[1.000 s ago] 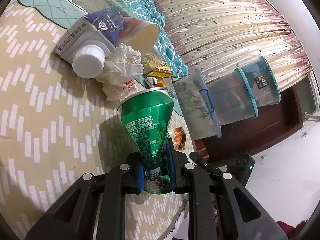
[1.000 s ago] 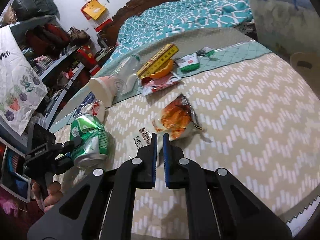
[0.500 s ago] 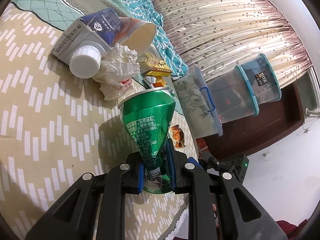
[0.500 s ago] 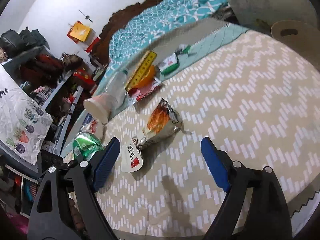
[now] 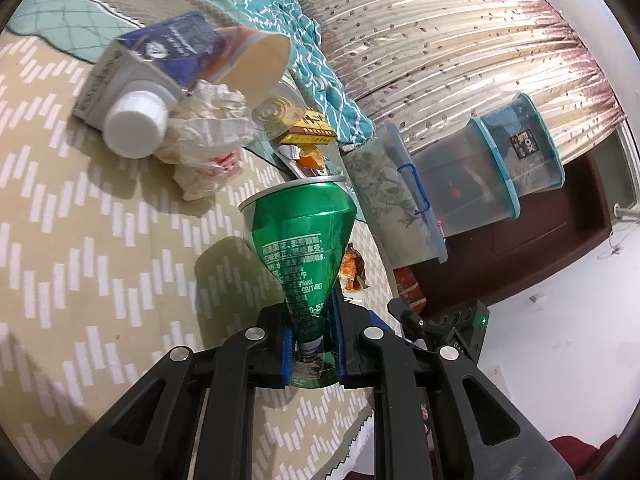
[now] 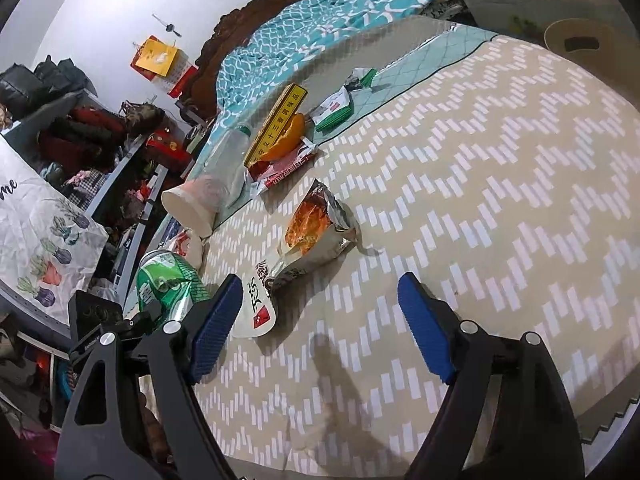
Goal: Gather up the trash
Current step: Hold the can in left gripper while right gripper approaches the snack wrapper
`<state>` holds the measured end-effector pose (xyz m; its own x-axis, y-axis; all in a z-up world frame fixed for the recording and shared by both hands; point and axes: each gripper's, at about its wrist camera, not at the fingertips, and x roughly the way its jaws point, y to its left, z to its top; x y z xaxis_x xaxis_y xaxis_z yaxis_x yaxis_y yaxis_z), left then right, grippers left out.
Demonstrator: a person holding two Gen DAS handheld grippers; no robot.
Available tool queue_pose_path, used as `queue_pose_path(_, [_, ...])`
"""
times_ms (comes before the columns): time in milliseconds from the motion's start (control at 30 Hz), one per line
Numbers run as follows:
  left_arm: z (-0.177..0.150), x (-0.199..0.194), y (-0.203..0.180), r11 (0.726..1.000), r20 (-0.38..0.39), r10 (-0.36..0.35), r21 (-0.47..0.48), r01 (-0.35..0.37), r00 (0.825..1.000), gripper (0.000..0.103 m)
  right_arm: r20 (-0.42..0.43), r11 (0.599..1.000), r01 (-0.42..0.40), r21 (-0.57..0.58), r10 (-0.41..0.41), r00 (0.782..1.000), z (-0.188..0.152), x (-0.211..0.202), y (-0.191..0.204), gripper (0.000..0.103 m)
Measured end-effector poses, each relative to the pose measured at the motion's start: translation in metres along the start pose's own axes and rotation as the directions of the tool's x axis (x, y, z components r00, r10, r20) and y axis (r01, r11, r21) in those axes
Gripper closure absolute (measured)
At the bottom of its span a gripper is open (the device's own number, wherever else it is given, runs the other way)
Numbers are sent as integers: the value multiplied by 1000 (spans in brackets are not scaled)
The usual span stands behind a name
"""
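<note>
A crushed green can [image 5: 300, 240] sticks up from my left gripper [image 5: 312, 344], whose jaws are closing tighter on its narrow end; the can [image 6: 168, 280] also shows at the left of the right wrist view. My right gripper [image 6: 318, 280] hovers over the zigzag bedspread [image 6: 500, 200], jaws wide and closing slightly, pads touching nothing. Just ahead of it lie an orange-and-silver snack bag [image 6: 316, 228] and a white wrapper [image 6: 256, 308]. Farther back are a paper cup [image 6: 192, 204], a clear bottle [image 6: 228, 156], a yellow box [image 6: 276, 124], orange peel [image 6: 290, 138] and a red wrapper [image 6: 284, 168].
A blue-and-white carton [image 5: 160, 52] and crumpled plastic [image 5: 208, 136] lie beyond the can. Stacked storage bins [image 5: 480, 184] stand off the bed by the curtain. A teal blanket [image 6: 320, 20] covers the far end; cluttered shelves [image 6: 100, 152] line the left side.
My right gripper went from shut to wide open and dipped toward the snack bag while rolling. The left gripper has kept still with the can in it.
</note>
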<state>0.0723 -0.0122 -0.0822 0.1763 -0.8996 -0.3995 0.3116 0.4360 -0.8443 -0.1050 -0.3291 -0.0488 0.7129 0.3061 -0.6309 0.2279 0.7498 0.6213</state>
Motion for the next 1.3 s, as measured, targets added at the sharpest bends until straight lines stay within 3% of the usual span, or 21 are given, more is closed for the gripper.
queue_pose_path(367, [6,25,-27,998,-65,-36,47,39,997,90,-3,1000,-24,15,25,1000,0,-3,-7,30])
queue_pose_path(633, [11,60,-43,995,-139,4,103,11,990,90,-12,999,-24,24,24,1000,2,-3,-8,35])
queue_pose_path(767, [15,66,-40,994,-137,55,106,-41,989,89,-26,1000,-16,5,16,1000,7,5,-1,36])
queue_pose_path(833, [17,66,-33,997,-143,44,75,-34,989,89,-21,1000,1,-10,-1,1000,14,9,-1,36])
queue_pose_path(967, [18,63,-27,998,-137,34,53,-27,990,89,-31,999,-41,14,42,999,28,21,-5,35])
queue_pose_path(1167, [17,59,-22,999,-127,29,47,-23,991,87,-32,997,-61,-40,60,998,19,41,21,34])
queue_pose_path(1300, [19,57,-13,1000,-119,14,18,-12,993,86,-76,991,-127,-36,124,989,15,57,36,39])
